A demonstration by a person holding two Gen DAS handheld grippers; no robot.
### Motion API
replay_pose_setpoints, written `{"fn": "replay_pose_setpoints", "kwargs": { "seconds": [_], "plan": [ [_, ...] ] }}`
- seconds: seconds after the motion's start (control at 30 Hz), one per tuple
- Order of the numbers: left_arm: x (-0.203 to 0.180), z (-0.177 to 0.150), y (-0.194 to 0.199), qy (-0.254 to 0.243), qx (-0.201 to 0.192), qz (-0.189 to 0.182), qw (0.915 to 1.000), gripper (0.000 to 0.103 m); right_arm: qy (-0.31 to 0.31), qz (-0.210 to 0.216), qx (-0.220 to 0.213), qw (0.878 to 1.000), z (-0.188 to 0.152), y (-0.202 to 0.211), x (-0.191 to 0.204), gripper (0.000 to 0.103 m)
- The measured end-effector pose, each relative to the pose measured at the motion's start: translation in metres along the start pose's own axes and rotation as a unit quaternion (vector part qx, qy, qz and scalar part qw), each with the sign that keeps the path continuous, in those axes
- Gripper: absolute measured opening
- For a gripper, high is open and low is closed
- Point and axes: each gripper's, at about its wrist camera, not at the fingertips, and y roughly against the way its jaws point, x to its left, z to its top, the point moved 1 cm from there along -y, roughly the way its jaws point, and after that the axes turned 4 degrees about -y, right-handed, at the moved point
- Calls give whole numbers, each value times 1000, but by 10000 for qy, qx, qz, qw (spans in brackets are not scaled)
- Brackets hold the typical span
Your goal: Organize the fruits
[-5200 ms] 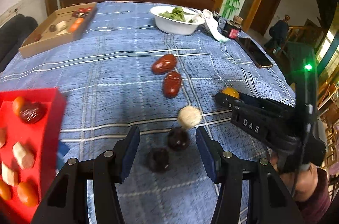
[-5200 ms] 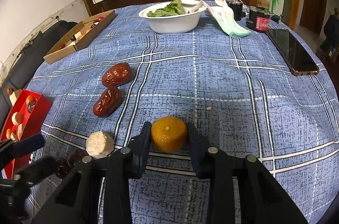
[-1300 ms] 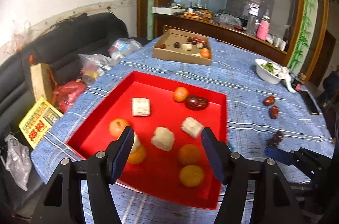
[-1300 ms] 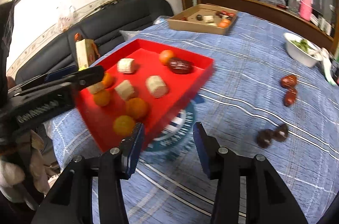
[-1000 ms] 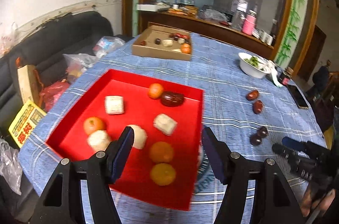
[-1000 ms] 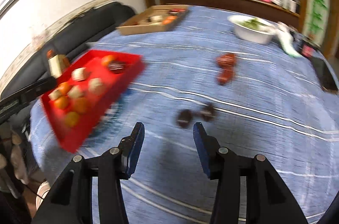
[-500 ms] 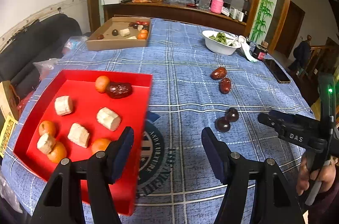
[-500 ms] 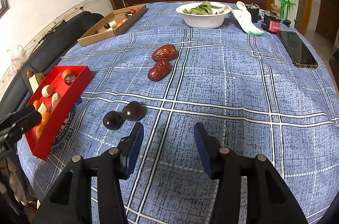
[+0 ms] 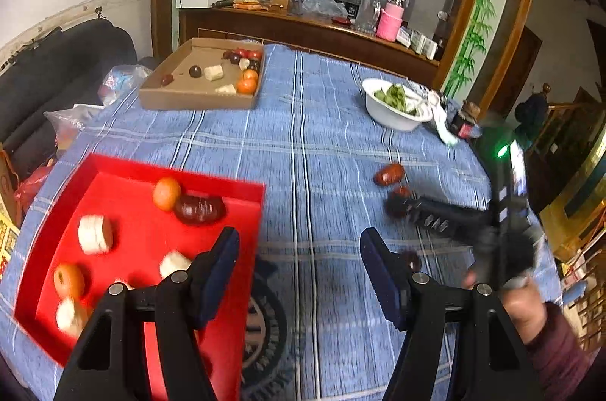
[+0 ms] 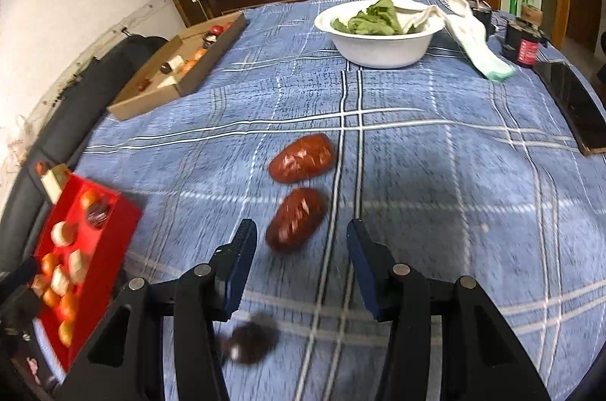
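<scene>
Dates (image 10: 294,226) lie at twelve o'clock of the empty, open right gripper (image 10: 301,264); left gripper (image 9: 299,272) open, empty, beside the tray (image 9: 242,287).

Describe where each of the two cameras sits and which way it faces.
Left wrist: on the left tongs, looking down across the table at the red tray; the other hand shows.
Right wrist: on the right tongs, facing two red dates and the white bowl.
Shared: tray, dates, bowl, cardboard box.

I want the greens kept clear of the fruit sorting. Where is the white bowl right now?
In the right wrist view the white bowl sits at the far side of the blue cloth, beyond the two red dates, beside a white cloth.
</scene>
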Motion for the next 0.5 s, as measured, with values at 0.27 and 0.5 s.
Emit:
{"fn": "replay_pose_setpoints", "kwargs": {
  "seconds": [0.27,0.5],
  "plan": [
    [-25,45,-47,-261,256,-324,9988,71,17,-129,70,9999,1,-12,-1,26],
    [-81,52,-124,-1003,883,-567,9894,71,-552,221,-195,9980,-12,28,-46,25]
  ]
}}
